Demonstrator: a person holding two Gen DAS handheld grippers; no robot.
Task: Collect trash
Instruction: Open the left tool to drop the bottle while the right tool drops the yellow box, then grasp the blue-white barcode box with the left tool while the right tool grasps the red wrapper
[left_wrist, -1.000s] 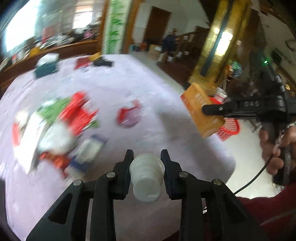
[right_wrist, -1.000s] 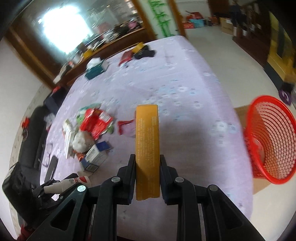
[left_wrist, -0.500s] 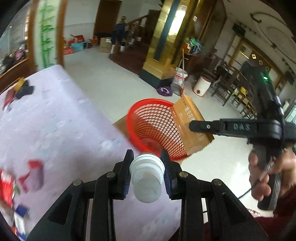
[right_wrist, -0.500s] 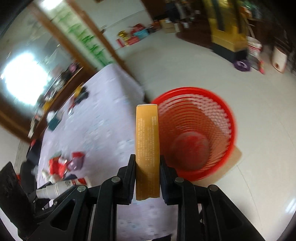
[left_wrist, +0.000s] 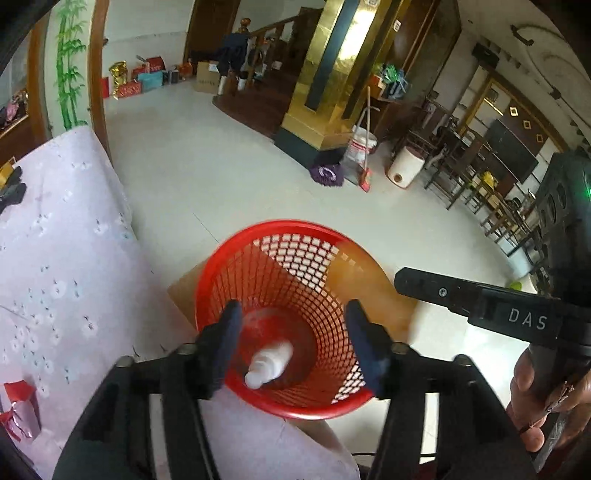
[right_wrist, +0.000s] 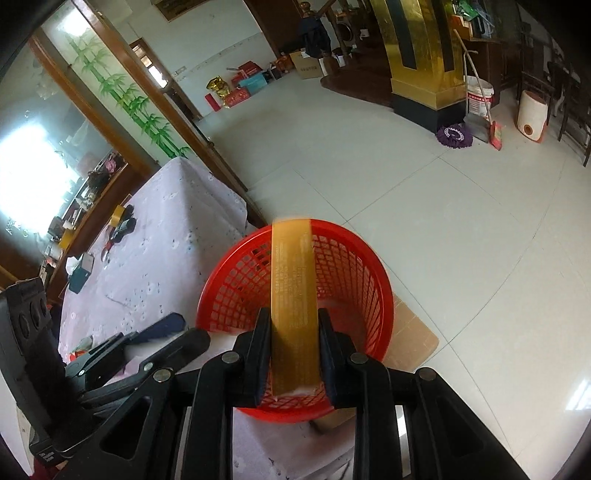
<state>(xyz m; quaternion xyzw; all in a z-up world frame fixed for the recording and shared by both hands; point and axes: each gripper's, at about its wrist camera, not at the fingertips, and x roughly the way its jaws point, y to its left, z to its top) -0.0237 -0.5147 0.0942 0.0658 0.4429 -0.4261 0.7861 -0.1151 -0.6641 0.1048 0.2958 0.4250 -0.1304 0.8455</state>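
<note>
Left claw (left_wrist: 291, 343) stands spread over the red mesh basket (left_wrist: 236, 273); its jaws have just been opening, and nothing sits between the pads. White bottle (left_wrist: 267, 363) is below them, inside the basket near its floor, blurred, cap end toward the camera.

Right claw (right_wrist: 293, 350) pinches the yellow-brown box (right_wrist: 293, 295) flat between both pads. Box stands on end, long side running away from the camera, its far end over the basket mouth. In the left wrist view the same box shows only as an orange blur at the basket's right rim, ahead of the black right claw arm marked "DAS", with a hand (left_wrist: 532, 395) on the handle.

Basket sits on a flat piece of brown cardboard (right_wrist: 413, 336) on the pale tiled floor, just beside the corner of the worktop (left_wrist: 55, 258), which carries a lilac flowered cloth. Red wrapper (left_wrist: 20, 410) lies on the cloth at lower left.
</note>
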